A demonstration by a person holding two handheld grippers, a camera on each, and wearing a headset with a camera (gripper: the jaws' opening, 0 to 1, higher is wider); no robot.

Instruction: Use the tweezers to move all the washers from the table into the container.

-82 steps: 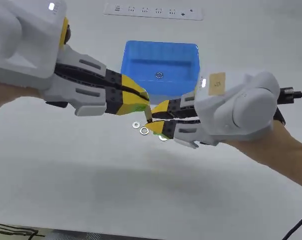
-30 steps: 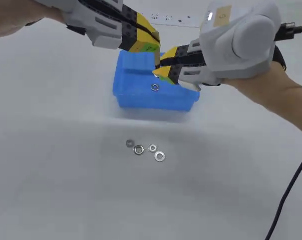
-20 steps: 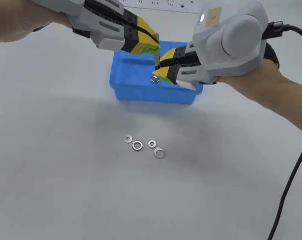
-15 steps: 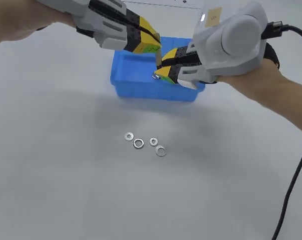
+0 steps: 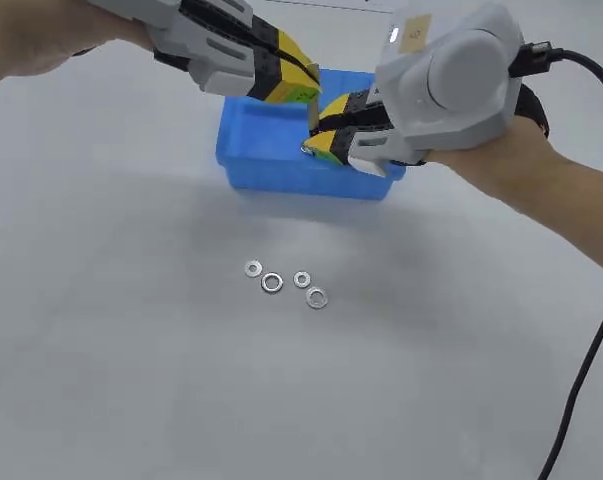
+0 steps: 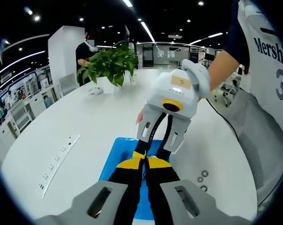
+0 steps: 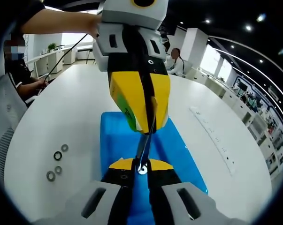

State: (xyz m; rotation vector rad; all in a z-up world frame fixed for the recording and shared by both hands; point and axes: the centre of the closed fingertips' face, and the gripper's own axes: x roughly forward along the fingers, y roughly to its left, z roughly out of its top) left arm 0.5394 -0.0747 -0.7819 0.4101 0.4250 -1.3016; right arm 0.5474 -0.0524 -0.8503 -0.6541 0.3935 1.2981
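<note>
Over the blue container (image 5: 271,178), at the far side of the white table (image 5: 131,360): two tools, tips nearly meeting.

1. Left gripper (image 5: 308,90). Enters from the upper left in the head view. Jaws closed on the upper end of the tweezers (image 7: 146,140).

2. Right gripper (image 5: 317,142). Enters from the right, lower than the left one. Jaws drawn close about the tweezers' tip end, apparently pinching the two blades together.

3. Tweezers. Thin and dark. Long axis runs from the left gripper's jaws steeply down to the right gripper's jaws. Blades closed, as far as the right gripper view shows.

4. Washer (image 7: 142,169). One, small and bright, at the tweezers' tip. Seen against the container's blue floor, inside the line of its walls. Whether it hangs clear of the floor cannot be told.

5. Four washers (image 5: 272,283). Loose on the table in a short ragged row, on the person's side of the container. Well apart from it and from both tools.

Assessment: the release turns on the held washer lying straight above the container's interior. Easing the right jaws should let the blades spring apart and drop it there. For the next pickup the row lies toward the person from the tips, and the right gripper, being lower, looks the nearer.
</note>
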